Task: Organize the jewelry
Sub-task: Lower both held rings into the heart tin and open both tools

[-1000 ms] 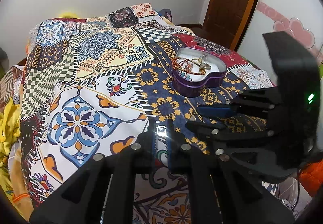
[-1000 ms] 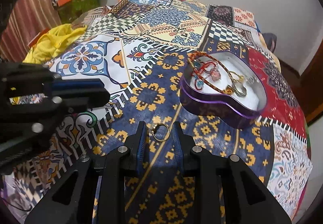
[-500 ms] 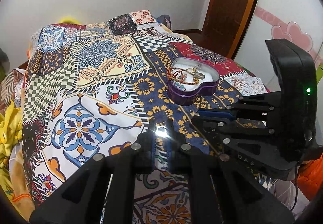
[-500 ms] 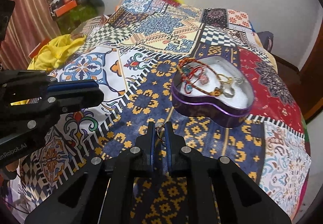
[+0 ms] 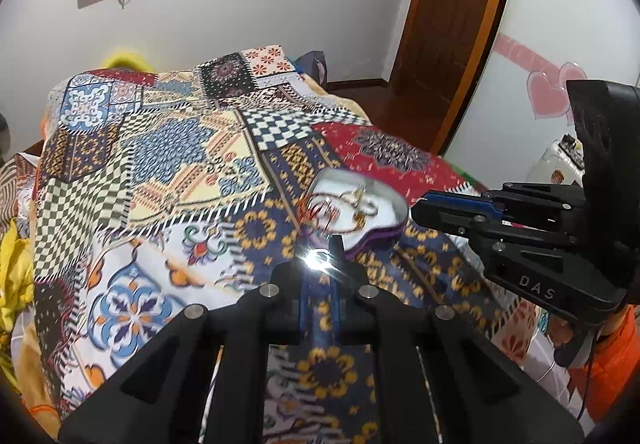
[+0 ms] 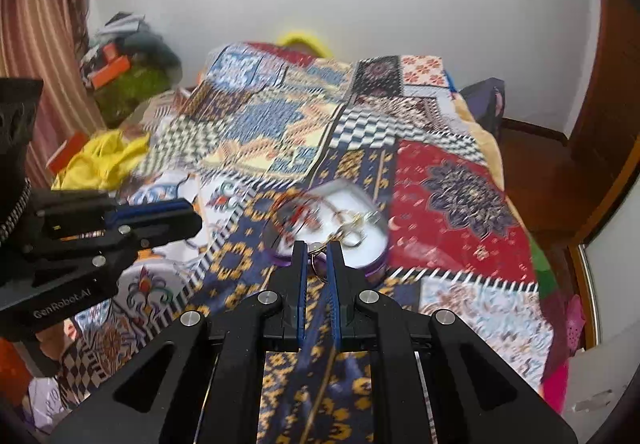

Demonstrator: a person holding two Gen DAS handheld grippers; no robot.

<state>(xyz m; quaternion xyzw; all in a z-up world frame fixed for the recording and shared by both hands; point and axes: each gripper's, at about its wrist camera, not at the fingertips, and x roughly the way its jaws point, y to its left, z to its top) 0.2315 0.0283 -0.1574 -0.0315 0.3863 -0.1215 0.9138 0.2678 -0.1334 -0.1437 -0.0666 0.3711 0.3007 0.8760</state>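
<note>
Right wrist view: right claw (image 6: 317, 258) clenched on one small ring (image 6: 319, 252), lifted just before the one heart tin (image 6: 376, 264) on the bed (image 6: 452, 195). Left claw (image 5: 318, 264) pinches sth shiny, can't tell what. Risk: ring slips w/ thin grip, lost in busy bedspread. Tin contents tangled, uncountable.

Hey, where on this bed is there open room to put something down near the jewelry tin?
Bedspread is bare on the red patch right of the heart-shaped tin, and on the checkered area behind it. Crowded: the tin's near edge, where the right gripper holds a ring, left gripper alongside.
</note>
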